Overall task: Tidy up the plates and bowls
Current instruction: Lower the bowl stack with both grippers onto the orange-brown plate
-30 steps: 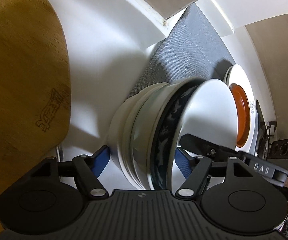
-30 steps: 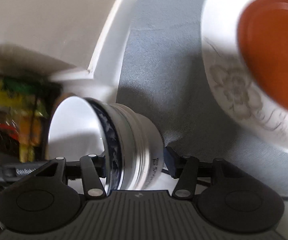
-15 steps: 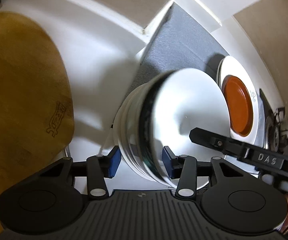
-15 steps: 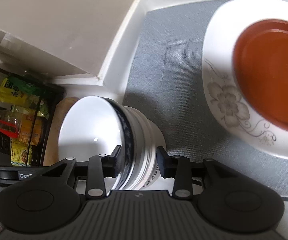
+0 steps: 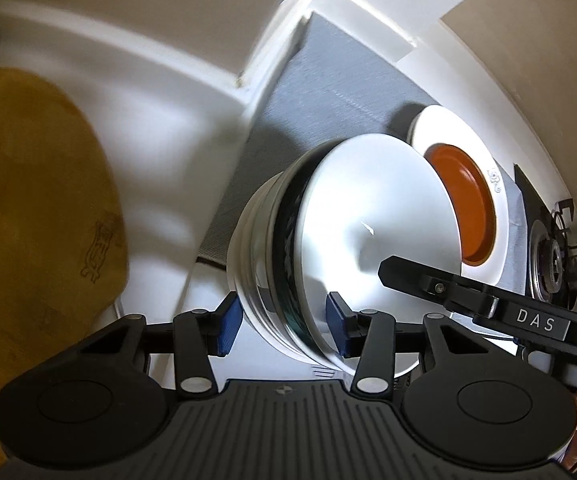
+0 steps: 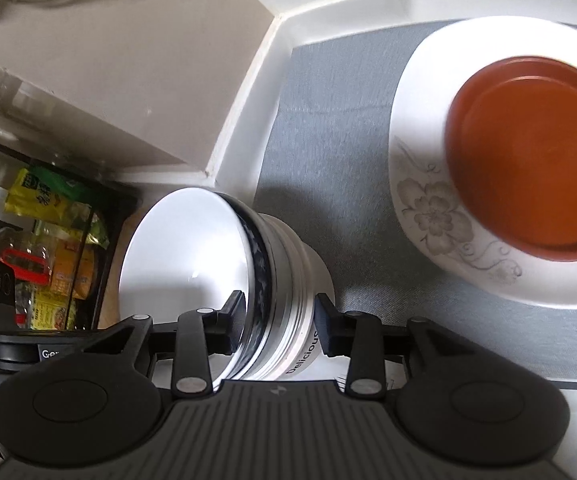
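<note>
Together, your two grippers clamp one nested stack of bowls [image 5: 328, 240], tipped on its side and held clear above the grey mat [image 5: 328, 92]. Your left gripper [image 5: 284, 322] has its blue pads [image 5: 226, 328] pressed on the stack's lower edge, one against the white outer bowl, the other inside the rim, the jaws roughly half closed around the layered rims. Your right gripper [image 6: 280, 324] grips the same stack [image 6: 248, 272] from the opposite side, one finger inside the white interior, the other against the outer wall just above the printed word "Delicious"; its jaws also stand part-way closed. Both sets of jaws closed within the last second and now hold steady on the bowls. A blue-patterned band shows between the white rims. Beyond the stack, on the mat, a white floral plate [image 6: 428, 208] carries an orange dish [image 6: 528, 152]. A wooden board [image 5: 36, 220] lies at the left on the white counter [image 5: 148, 128]. Seen from the left wrist, the right gripper's black arm crosses in front of the bowl's mouth.
</note>
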`<state>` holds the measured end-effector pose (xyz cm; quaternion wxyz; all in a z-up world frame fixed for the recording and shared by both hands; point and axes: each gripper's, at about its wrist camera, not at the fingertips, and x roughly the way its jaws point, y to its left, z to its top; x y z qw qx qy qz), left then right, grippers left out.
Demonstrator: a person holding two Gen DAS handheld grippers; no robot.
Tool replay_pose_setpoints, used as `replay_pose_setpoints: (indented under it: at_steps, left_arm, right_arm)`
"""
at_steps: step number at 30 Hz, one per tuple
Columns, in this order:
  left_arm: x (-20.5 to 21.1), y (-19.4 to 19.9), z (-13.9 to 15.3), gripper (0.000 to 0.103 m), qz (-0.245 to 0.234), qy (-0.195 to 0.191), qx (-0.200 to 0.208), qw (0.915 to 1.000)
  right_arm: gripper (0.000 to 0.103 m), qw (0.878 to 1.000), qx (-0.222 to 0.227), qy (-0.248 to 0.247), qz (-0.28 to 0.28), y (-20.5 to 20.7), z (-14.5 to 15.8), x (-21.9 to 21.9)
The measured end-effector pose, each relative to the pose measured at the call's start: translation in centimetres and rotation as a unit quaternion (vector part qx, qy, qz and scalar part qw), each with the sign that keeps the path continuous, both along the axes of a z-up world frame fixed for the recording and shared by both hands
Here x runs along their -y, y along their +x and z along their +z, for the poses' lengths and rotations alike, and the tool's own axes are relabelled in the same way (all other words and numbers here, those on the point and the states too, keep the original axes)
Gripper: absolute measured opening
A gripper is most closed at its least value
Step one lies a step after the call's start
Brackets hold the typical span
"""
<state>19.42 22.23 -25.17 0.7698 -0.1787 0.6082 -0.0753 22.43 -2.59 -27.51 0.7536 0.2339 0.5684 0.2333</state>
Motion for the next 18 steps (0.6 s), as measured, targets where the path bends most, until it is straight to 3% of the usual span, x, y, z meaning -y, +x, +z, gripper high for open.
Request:
replay_pose_setpoints:
  at_steps: [18]
  left_arm:
    - [9.3, 4.2, 5.8, 0.049, -0.082, 0.003, 0.055, 0.9951]
  right_arm:
    - [0.041, 0.993, 0.065, 0.001, -0.098, 0.4, 6.4, 9.7]
